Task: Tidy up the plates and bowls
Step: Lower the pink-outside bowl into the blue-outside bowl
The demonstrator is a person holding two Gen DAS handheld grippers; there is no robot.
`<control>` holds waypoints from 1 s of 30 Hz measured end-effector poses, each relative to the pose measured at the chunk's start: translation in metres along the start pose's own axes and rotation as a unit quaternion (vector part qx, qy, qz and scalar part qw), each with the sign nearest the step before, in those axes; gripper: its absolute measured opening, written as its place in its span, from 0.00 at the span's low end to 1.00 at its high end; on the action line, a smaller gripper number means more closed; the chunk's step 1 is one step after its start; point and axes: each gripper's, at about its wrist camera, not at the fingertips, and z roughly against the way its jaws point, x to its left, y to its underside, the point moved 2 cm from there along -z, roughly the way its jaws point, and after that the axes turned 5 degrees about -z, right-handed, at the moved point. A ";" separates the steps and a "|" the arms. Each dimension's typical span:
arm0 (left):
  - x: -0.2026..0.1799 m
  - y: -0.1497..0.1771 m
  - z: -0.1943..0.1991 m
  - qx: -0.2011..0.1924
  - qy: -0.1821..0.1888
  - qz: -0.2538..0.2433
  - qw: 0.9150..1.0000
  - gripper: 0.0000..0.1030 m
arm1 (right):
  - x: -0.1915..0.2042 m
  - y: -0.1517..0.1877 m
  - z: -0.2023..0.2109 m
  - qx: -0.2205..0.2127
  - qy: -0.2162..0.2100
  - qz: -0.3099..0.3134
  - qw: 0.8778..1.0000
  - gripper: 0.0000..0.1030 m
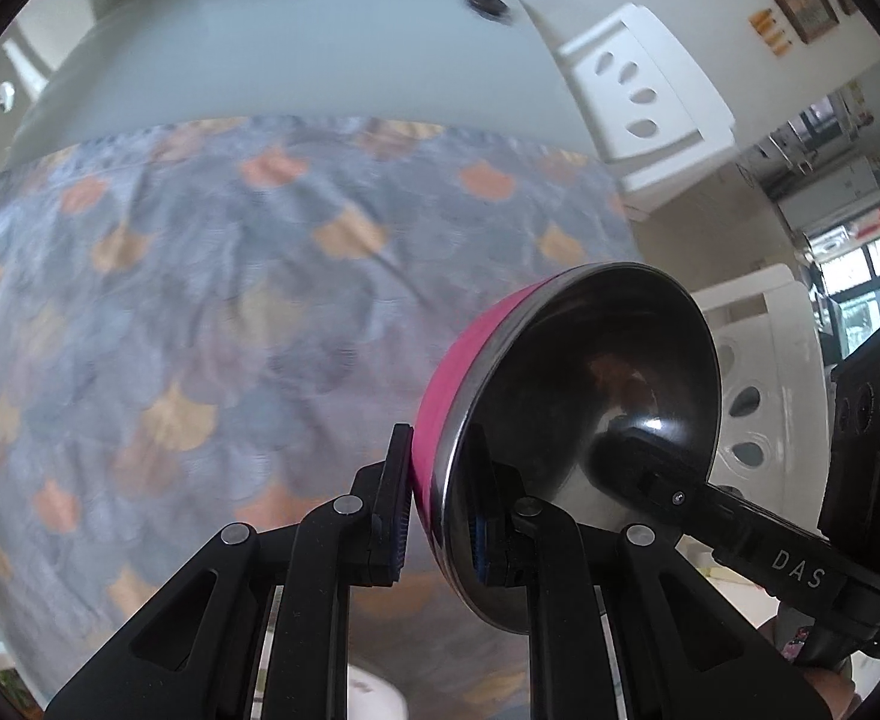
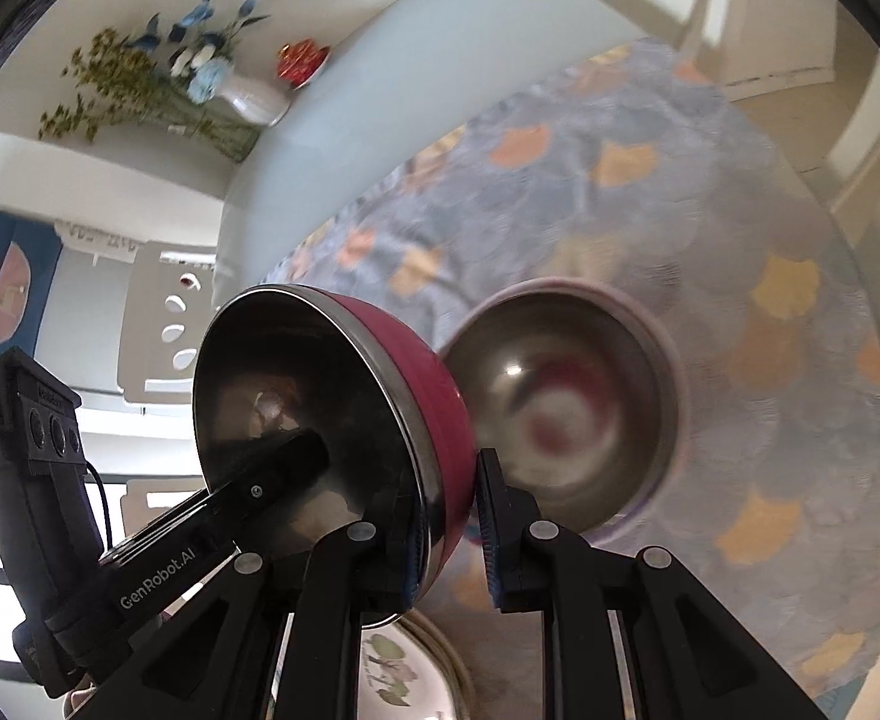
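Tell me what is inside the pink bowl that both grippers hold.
The pink bowl holds no food. One finger of each gripper reaches over its rim into the steel inside. Those fingers cover small parts of it.

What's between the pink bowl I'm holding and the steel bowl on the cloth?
Nothing. In the right wrist view the pink bowl, clamped at its rim by both grippers, hangs tilted beside the steel bowl; only patterned tablecloth shows around them.

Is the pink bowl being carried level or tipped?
Tipped: the pink bowl stands nearly on edge, its steel inside facing sideways, empty.
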 end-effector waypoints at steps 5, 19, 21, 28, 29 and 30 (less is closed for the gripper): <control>-0.021 -0.007 -0.014 0.007 -0.003 -0.018 1.000 0.12 | -0.021 -0.009 0.005 -0.003 0.010 -0.014 1.000 0.15; -0.030 -0.011 -0.043 0.042 -0.018 -0.040 0.998 0.12 | -0.051 -0.018 -0.008 0.014 0.031 -0.039 0.999 0.16; -0.030 -0.011 -0.046 0.044 -0.021 -0.048 0.998 0.12 | -0.051 -0.018 -0.009 0.015 0.034 -0.038 0.999 0.16; -0.027 -0.011 -0.046 0.043 -0.021 -0.047 0.998 0.19 | -0.055 -0.019 -0.006 0.007 0.042 -0.044 0.998 0.16; -0.027 -0.011 -0.045 0.041 -0.024 -0.047 0.998 0.19 | -0.056 -0.019 -0.005 0.007 0.049 -0.045 0.998 0.16; -0.026 -0.011 -0.043 0.038 -0.019 -0.044 0.998 0.19 | -0.056 -0.018 -0.004 0.008 0.049 -0.044 0.998 0.17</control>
